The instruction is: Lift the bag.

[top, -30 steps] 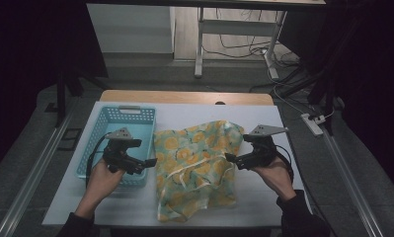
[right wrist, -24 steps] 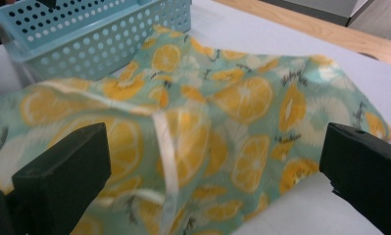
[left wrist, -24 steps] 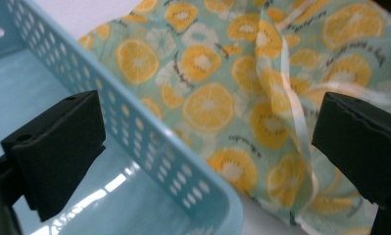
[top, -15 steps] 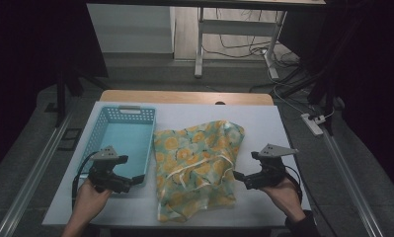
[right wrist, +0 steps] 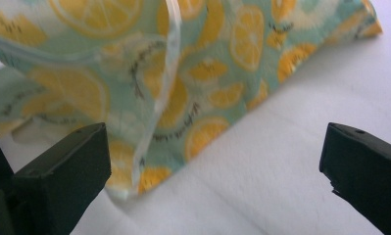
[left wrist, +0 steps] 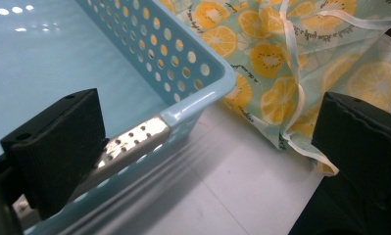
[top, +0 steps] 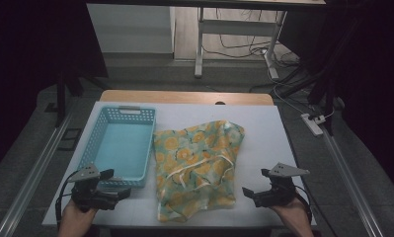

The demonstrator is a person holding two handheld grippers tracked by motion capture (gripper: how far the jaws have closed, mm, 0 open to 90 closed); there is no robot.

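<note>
A green cloth printed with orange slices (top: pixel 197 165) lies crumpled in the middle of the white table (top: pixel 263 133), with white ribbon ties across it. My left gripper (top: pixel 119 193) is open at the front left, by the near corner of a light blue perforated basket (top: pixel 120 148). The left gripper view has the basket's corner (left wrist: pixel 193 93) between the jaws and the cloth (left wrist: pixel 281 54) beyond it. My right gripper (top: pixel 248 193) stands open near the front right, just right of the cloth's lower edge. In the right gripper view the cloth (right wrist: pixel 183 63) lies ahead, untouched.
The basket is empty. A wooden table edge (top: pixel 184 96) runs along the back. Metal rails (top: pixel 31 173) flank both sides, and cables and a power strip (top: pixel 313 123) lie on the floor at the right.
Both hands have pulled back toward the front edge of the table, away from the cloth. The cloth now lies free with nothing holding it.
</note>
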